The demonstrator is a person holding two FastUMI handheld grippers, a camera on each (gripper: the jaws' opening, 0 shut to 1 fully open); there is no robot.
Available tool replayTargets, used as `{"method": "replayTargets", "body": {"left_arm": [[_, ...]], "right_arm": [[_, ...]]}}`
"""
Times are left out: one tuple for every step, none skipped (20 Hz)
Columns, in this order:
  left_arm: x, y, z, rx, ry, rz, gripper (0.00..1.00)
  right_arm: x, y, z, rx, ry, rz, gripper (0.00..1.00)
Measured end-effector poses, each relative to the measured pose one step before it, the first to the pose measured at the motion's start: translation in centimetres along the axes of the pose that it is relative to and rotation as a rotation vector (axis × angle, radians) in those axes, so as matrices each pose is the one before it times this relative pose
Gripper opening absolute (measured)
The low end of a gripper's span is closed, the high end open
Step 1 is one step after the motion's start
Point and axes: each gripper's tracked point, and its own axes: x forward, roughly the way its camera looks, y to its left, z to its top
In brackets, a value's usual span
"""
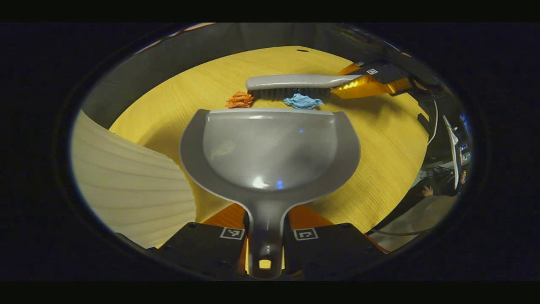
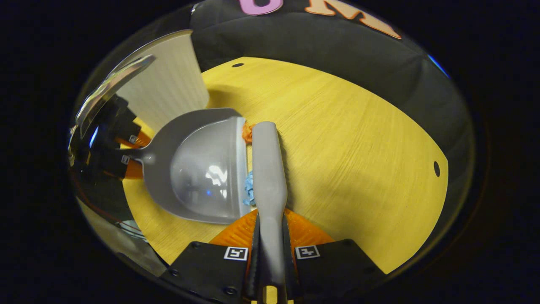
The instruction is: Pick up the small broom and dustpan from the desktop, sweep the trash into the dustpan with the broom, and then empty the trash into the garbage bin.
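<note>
Yellow desktop [image 1: 379,139], left gripper [image 1: 265,240] jaws clamping dustpan [image 1: 270,152] handle, right gripper [image 2: 272,257] jaws gripping broom [image 2: 268,169] level.

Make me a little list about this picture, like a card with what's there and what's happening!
Table: yellow wooden desktop
Dustpan: grey dustpan, its handle held by the left gripper
Broom: small grey broom, its handle held by the right gripper
Trash: orange scrap and blue scrap, both between the bristles and the dustpan's front edge
In the dustpan: nothing yet
Bin: ribbed cream bin beside the dustpan
Stage: sweeping, trash not yet in
</note>
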Motion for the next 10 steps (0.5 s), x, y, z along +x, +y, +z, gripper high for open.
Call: {"method": "replayTargets", "body": {"left_arm": [[0.051, -0.020, 0.016, -0.00714, -0.00113, -0.00585, 0.28], [0.040, 0.055, -0.145, -0.00206, 0.00226, -0.00059, 0.30], [0.042, -0.048, -0.155, -0.00084, 0.00494, 0.00191, 0.30], [-0.024, -0.061, -0.144, 0.00066, 0.00611, 0.00178, 0.28], [-0.026, 0.045, 0.224, 0.00475, -0.01529, 0.00203, 0.28], [0.233, 0.040, 0.014, -0.00022, 0.00211, -0.00014, 0.26], [-0.109, -0.064, -0.069, -0.00542, 0.00122, -0.00008, 0.28], [0.090, -0.067, 0.066, 0.00021, -0.00554, 0.00003, 0.28], [0.024, 0.043, -0.204, 0.00133, 0.00984, 0.00129, 0.28], [0.064, 0.106, 0.080, 0.00145, -0.00083, 0.00247, 0.28]], "right_arm": [[-0.059, 0.723, -0.080, 0.00457, 0.00120, 0.02587, 0.27], [-0.520, 0.613, 0.091, 0.00830, 0.00277, 0.03237, 0.27], [-0.302, 0.592, 0.062, 0.00154, -0.00178, 0.01872, 0.27], [-0.585, 0.245, 0.274, -0.00019, -0.00491, 0.01288, 0.27], [-0.468, 0.192, 0.135, 0.00718, -0.01433, 0.00699, 0.27], [-0.604, -0.259, 0.613, 0.01249, -0.02409, -0.01003, 0.27], [-0.799, -0.731, 0.604, 0.01710, -0.02546, -0.02527, 0.27], [-0.465, -0.775, 0.831, 0.02754, -0.01534, -0.02304, 0.27], [-0.232, -0.515, 0.670, 0.03352, -0.01435, -0.03392, 0.26], [0.574, -1.160, 0.749, 0.01839, 0.00274, -0.03412, 0.23]]}}
